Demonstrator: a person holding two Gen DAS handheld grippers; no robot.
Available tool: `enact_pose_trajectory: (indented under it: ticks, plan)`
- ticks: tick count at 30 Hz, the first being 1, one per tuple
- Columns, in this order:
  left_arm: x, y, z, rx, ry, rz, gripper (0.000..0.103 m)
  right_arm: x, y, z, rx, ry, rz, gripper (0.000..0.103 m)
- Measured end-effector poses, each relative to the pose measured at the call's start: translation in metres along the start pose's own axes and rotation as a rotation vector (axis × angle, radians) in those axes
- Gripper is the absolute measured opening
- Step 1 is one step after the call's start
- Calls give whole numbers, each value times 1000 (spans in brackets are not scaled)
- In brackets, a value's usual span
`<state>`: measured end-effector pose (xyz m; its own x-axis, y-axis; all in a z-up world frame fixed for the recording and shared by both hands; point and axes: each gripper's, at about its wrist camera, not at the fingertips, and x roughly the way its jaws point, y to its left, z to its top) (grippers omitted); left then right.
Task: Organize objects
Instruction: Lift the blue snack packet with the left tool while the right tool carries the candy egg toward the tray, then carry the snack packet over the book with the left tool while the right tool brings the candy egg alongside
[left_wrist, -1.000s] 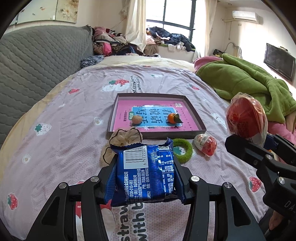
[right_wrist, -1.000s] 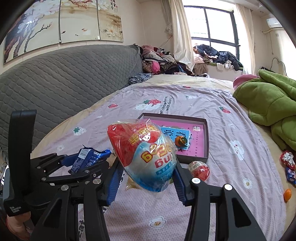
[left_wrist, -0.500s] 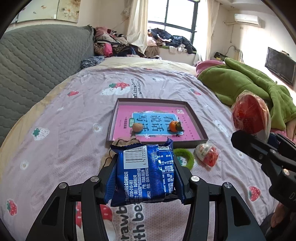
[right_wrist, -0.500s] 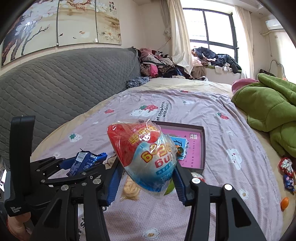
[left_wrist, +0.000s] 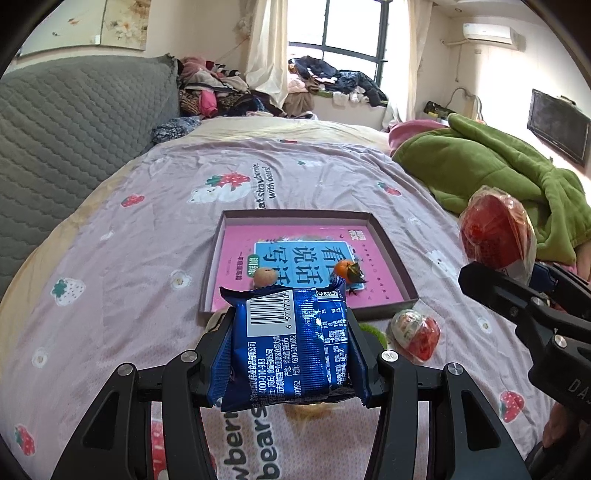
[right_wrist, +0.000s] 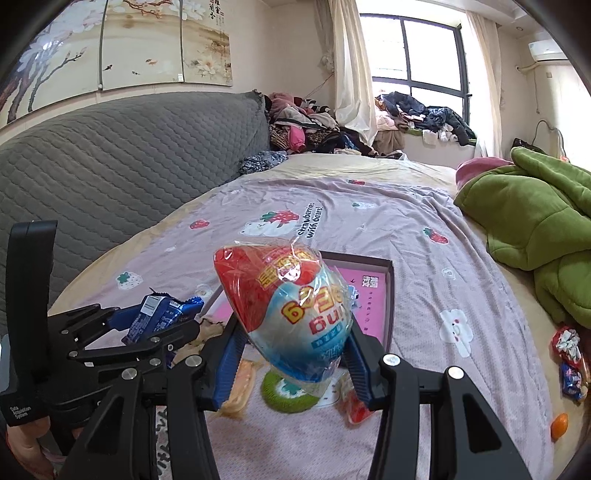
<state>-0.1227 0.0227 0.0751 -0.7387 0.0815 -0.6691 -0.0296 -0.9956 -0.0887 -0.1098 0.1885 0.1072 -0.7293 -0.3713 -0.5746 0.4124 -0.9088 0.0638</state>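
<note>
My left gripper (left_wrist: 291, 354) is shut on a blue snack packet (left_wrist: 291, 343), held above the bed just before a shallow box (left_wrist: 400, 275) with a pink book inside. A brown nut (left_wrist: 264, 277) and a small orange (left_wrist: 345, 269) lie in the box. My right gripper (right_wrist: 291, 354) is shut on a wrapped red-and-blue toy egg (right_wrist: 291, 306), held to the right of the left gripper; the egg also shows in the left wrist view (left_wrist: 495, 230). The blue packet shows in the right wrist view (right_wrist: 159, 319).
A second wrapped egg (left_wrist: 415, 334), a green ring (right_wrist: 273, 393) and a pale bread packet (right_wrist: 240, 384) lie on the bedsheet before the box. A green blanket (left_wrist: 498, 173) is at the right. Snacks (right_wrist: 570, 362) and an orange candy (right_wrist: 559, 424) lie at the bed's right edge.
Both grippers have moved forward toward the box with their loads. The box now looks closer, and the packet hides its near edge.
</note>
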Motion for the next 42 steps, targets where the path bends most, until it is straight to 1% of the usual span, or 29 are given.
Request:
enact_pose_trajectory:
  ticks: [7, 11, 14, 17, 19, 22, 28, 31, 36, 42]
  plan:
    - [19, -2, 17, 3, 3, 3, 54, 17, -13, 12, -4, 3, -11, 51]
    - [26, -4, 27, 7, 6, -12, 54, 27, -20, 17, -7, 11, -24, 51]
    - [32, -5, 36, -7, 15, -51, 54, 34, -26, 22, -1, 13, -29, 51]
    - [39, -5, 43, -7, 9, -47, 54, 40, -30, 27, -3, 11, -34, 51]
    - [44, -5, 48, -19, 3, -68, 54, 43, -31, 31, -6, 5, -32, 51]
    - [51, -6, 55, -19, -10, -54, 54, 49, -35, 37, 2, -3, -34, 51]
    - [69, -5, 66, -26, -16, -57, 54, 63, -46, 46, 23, -12, -43, 51]
    - [78, -4, 71, -28, -19, -68, 54, 71, -50, 48, 19, -11, -46, 51]
    - [93, -6, 76, -18, -32, -59, 54, 82, -53, 48, 22, -3, -55, 51]
    - [110, -6, 78, 9, -19, -66, 54, 94, -53, 46, 10, 14, -78, 51]
